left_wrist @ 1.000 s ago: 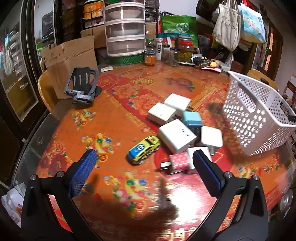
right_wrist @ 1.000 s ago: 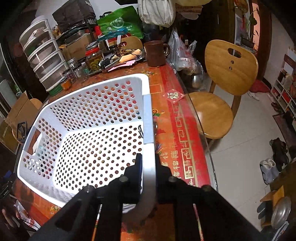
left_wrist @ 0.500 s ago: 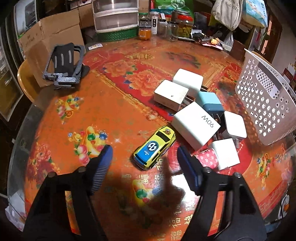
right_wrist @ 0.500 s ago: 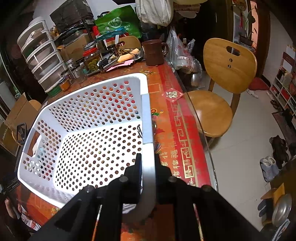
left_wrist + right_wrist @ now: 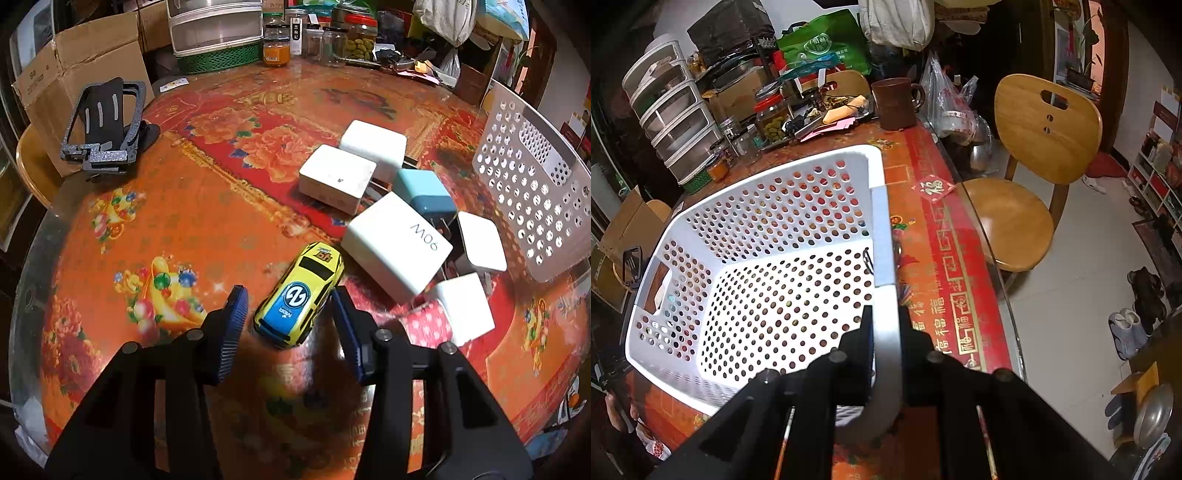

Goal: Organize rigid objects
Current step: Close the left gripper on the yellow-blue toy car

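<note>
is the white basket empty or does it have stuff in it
Empty: the right wrist view shows the basket with a bare perforated floor, nothing inside.

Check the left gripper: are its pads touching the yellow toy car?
Apart. The left wrist view shows the left gripper open around the toy car, tablecloth visible beside the left pad; right pad very close.

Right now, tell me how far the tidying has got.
Done: nothing yet; the white basket holds nothing, and the right claw is shut on its rim.

In hand: the left claw is open around the yellow toy car, the right pad touching or nearly so, not clamped.

Left: the car, the white chargers, the blue charger and the black phone stand, all on the table.
</note>
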`<state>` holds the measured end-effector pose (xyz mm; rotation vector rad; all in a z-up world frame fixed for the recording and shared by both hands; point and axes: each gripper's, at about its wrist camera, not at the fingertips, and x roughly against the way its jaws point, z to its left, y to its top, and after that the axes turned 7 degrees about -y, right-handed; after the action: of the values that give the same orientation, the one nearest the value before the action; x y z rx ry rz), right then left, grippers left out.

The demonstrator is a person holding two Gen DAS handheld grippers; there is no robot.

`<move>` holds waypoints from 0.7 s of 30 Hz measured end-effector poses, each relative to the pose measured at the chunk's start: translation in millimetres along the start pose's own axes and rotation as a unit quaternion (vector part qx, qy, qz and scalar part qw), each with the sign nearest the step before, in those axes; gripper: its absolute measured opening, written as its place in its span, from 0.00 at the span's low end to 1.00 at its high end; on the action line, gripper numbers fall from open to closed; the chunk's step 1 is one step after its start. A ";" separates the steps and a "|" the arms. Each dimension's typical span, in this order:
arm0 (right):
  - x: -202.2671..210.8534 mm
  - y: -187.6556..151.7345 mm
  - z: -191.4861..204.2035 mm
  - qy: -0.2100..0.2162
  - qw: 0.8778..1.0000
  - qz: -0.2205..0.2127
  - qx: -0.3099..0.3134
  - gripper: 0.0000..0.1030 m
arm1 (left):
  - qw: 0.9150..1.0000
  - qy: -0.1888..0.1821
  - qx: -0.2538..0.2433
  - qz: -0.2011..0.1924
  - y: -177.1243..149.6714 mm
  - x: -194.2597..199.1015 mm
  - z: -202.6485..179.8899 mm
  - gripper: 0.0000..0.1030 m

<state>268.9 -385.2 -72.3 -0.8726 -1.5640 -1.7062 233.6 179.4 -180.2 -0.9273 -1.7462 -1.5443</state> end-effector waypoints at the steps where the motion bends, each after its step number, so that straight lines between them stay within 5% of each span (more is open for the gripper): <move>1: 0.1 -0.2 0.5 0.000 1.000 0.000 0.000 0.09 | 1.000 0.000 0.000 -0.001 1.3 -0.6 -0.2 0.37; 8: 0.4 0.0 -0.1 -0.001 1.000 -0.001 0.000 0.09 | 1.000 0.003 0.011 -0.013 3.2 0.7 2.8 0.27; 21: 1.9 1.9 0.0 -0.001 1.000 -0.003 -0.002 0.09 | 0.999 0.006 0.009 -0.047 7.9 27.2 -2.2 0.27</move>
<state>269.4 -385.4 -69.6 -0.8733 -1.5666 -1.7131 225.0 180.5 -153.2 -0.8360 -1.8150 -1.5883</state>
